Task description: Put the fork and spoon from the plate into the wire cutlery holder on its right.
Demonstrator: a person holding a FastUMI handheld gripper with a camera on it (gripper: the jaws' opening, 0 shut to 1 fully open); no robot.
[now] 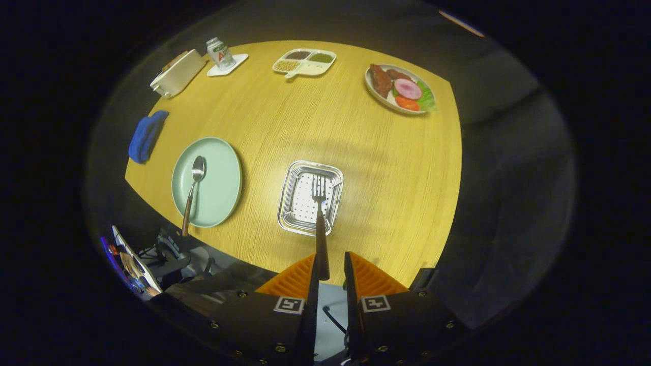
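Note:
The fork (320, 218) stands with its tines down inside the metal cutlery holder (286, 203), and its dark handle rises towards me. The handle's end rests against the left finger of my gripper (330, 260). A visible gap separates the handle from the right finger, so the gripper is slightly open above the holder's near side. The spoon (195, 178) lies on the pale green plate (224, 173) to the left of the holder, with its brown handle sticking out past the plate's near rim.
On the round wooden table (386, 168), far beyond the holder, are a plate of food (399, 89), a divided dish (304, 62), a can on a coaster (220, 52) and a white box (178, 73). A blue cloth (146, 134) lies left of the plate.

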